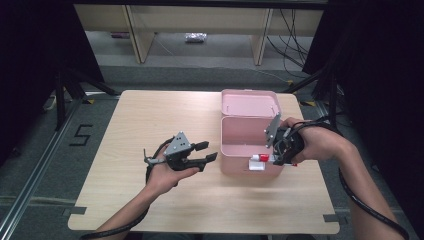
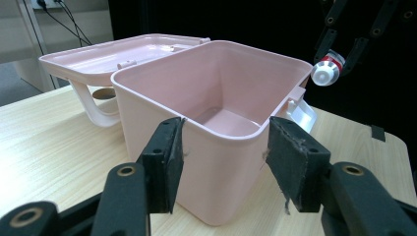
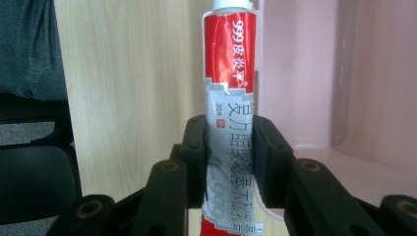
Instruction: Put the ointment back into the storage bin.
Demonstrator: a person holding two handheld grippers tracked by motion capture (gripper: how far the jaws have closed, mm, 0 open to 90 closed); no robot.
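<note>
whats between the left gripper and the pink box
Nothing: in the high view only bare table separates the open left gripper from the pink box, its lid open.

You have one open pink plastic box [image 1: 248,145], one red-and-silver ointment tube [image 3: 230,98], and one light wooden table [image 1: 150,130] before you.

Overhead and jaw-mounted cameras (close) share the box [image 1: 248,131].
</note>
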